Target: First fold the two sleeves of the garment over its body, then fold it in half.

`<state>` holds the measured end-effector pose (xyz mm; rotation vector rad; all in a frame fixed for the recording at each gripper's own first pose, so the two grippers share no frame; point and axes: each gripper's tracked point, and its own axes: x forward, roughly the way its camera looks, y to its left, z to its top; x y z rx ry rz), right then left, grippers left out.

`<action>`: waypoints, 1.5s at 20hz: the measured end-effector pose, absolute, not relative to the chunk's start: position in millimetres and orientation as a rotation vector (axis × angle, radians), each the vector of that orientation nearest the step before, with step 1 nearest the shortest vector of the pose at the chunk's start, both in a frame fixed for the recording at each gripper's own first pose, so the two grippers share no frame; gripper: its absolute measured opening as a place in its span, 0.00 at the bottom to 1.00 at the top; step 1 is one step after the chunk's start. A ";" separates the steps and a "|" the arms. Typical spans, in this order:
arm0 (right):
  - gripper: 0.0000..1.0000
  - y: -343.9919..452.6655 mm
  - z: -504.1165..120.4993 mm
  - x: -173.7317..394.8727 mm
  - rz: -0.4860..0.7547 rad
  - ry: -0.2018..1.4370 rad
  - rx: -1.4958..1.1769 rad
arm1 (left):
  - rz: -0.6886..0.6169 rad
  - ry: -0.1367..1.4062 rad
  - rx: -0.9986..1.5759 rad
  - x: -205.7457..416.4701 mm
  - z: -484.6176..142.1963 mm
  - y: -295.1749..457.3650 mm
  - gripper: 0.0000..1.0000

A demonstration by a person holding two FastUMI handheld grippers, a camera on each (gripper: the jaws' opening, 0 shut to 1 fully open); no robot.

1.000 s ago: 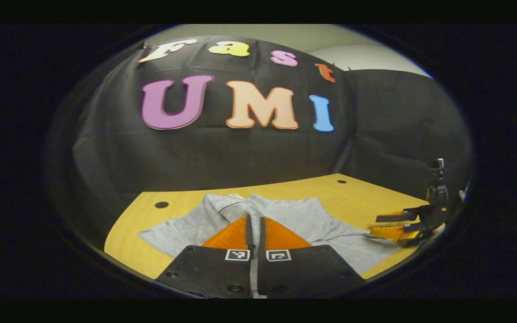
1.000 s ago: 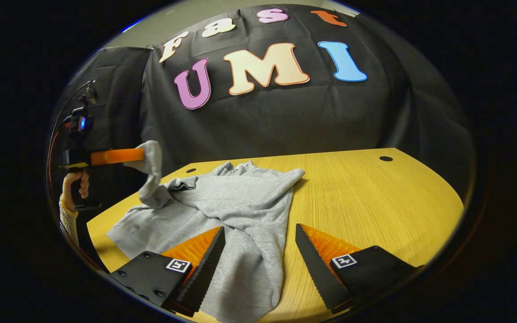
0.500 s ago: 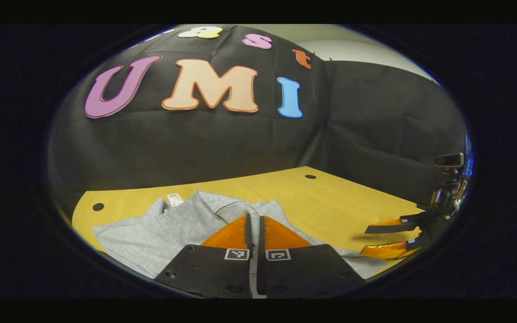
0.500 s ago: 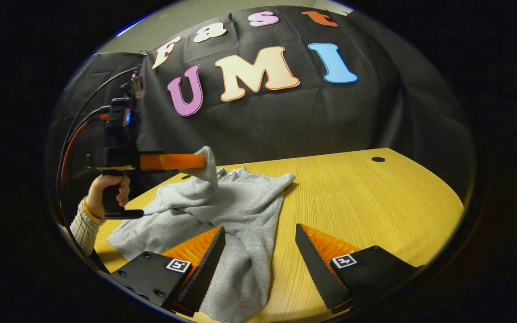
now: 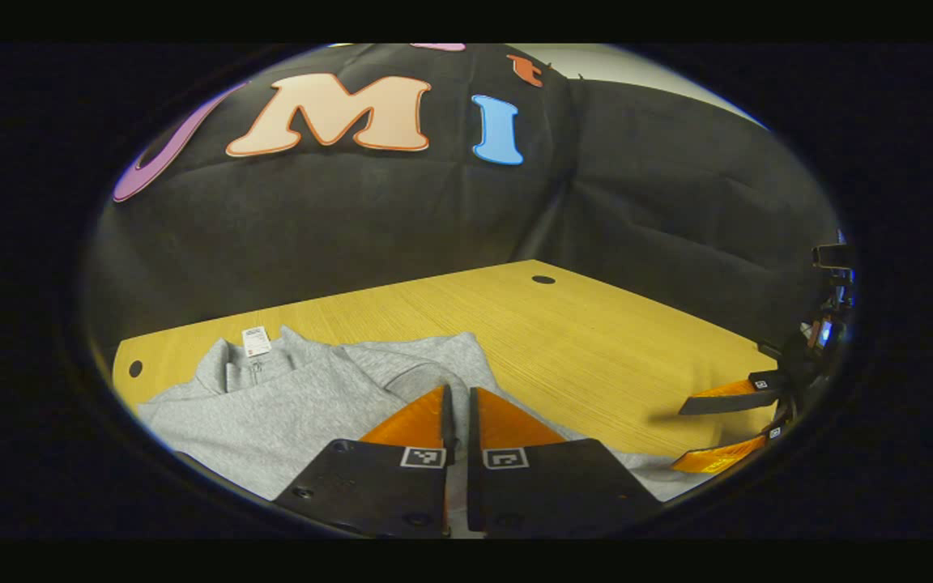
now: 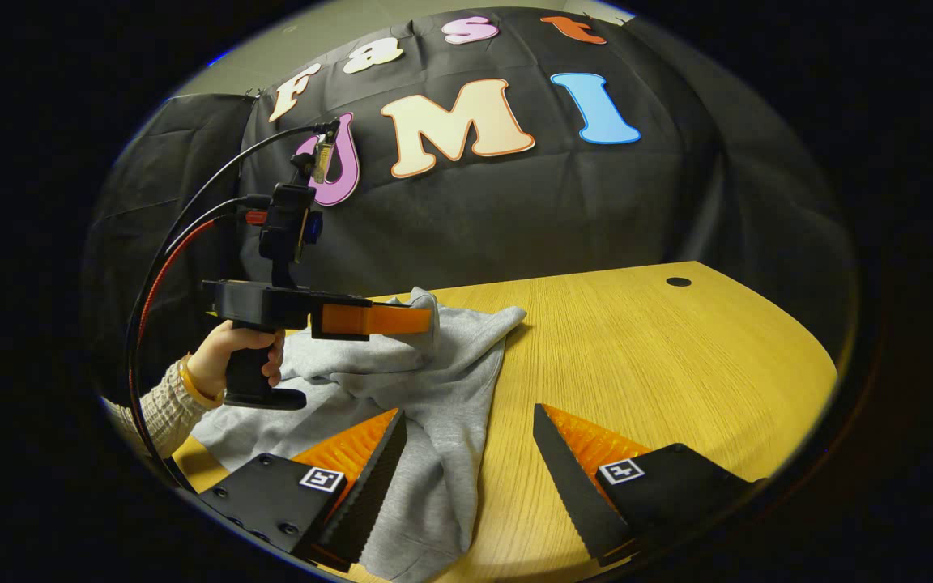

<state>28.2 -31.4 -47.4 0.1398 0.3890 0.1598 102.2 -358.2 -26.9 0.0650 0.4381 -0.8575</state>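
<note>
A grey sweatshirt (image 6: pixel 442 380) lies crumpled on the left of the wooden bench (image 6: pixel 677 356). The left gripper (image 6: pixel 426 317) pinches a sleeve (image 6: pixel 428 324) above the sweatshirt's body; the right gripper (image 6: pixel 470 470) hovers nearby, fingers spread.

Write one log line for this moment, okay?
left tongs: shut on sleeve, over grey sweatshirt | right tongs: open | table

Quick count: one grey garment (image 6: pixel 434 380) on one table (image 6: pixel 661 348). Two grippers, the left (image 6: pixel 426 318) and the right (image 6: pixel 470 453). One hand (image 6: pixel 232 356) with one sleeve (image 6: pixel 151 409) on it. Two cables (image 6: pixel 183 235), one black, one red. The table has two holes (image 5: pixel 543 279) that I can spot in the left gripper view, one in the right gripper view.
</note>
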 end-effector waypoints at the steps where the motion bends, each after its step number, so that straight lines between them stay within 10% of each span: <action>1: 0.98 -31.8 -47.0 28.7 0.160 0.389 0.140 | -0.865 0.434 0.068 101.8 -26.4 -360.8 0.04; 4: 0.98 -33.1 -48.9 30.9 0.158 0.389 0.141 | -0.898 0.415 0.067 96.4 -18.8 -373.3 0.14; 8: 0.98 -32.4 -46.8 29.8 0.161 0.386 0.143 | -0.876 0.367 0.094 97.9 -2.9 -367.3 1.00; 30: 0.98 40.6 -63.3 -31.3 0.287 0.480 0.031 | -0.519 0.398 0.110 -32.5 -11.4 -95.5 0.93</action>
